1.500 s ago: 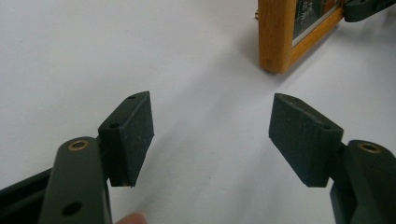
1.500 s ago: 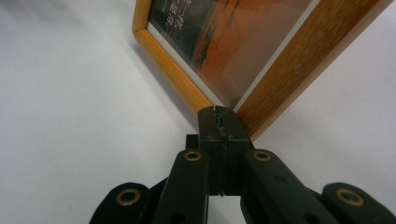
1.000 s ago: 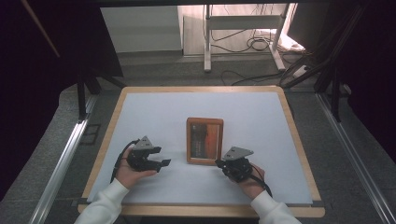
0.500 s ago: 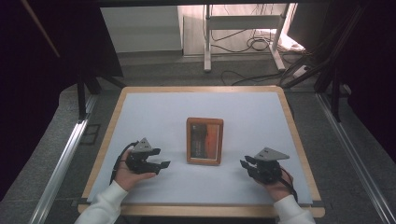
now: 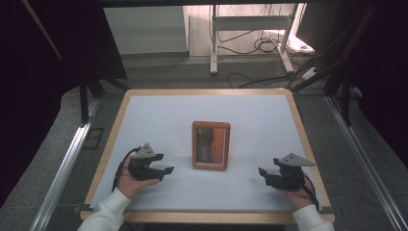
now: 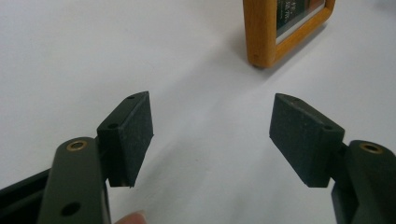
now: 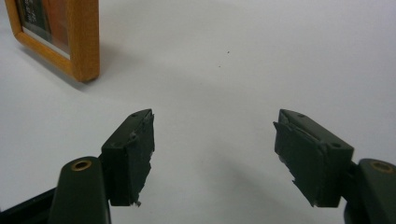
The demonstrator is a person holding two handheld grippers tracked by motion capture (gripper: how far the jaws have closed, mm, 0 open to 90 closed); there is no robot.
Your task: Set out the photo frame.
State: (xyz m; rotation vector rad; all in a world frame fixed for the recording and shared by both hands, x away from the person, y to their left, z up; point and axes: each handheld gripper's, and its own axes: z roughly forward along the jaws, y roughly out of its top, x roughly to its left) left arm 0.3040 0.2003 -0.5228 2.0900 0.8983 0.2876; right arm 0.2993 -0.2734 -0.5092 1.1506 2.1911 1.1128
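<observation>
Nearest the person, both tools rest low on the white counter (image 5: pixel 159 115), one to each side of the work. The right hand-held gripper (image 5: pixel 263 174) lies near the counter's front right corner with its jaws spread wide and nothing between them; they have just been opening, and in the right gripper view only bare counter lies between the two worn pads (image 7: pixel 135 156). The left hand-held gripper (image 5: pixel 166 170) sits at the front left, likewise wide open and empty, its pads (image 6: pixel 135 135) framing bare surface. Farther out, between the two and a little beyond their tips, the wooden picture frame (image 5: pixel 210 145) rests on the counter, apart from both tools: ahead and to the right of the left hand-held gripper's jaws (image 6: pixel 280 28), ahead and to the left of the right one's (image 7: pixel 58 35). I judge this to be the release step just finished, the frame set down and the right hand drawn clear. If the frame is to be handled again, the next move calls for bringing a hand-held gripper forward and inward, with open jaws lined up across one wooden edge before closing.
</observation>
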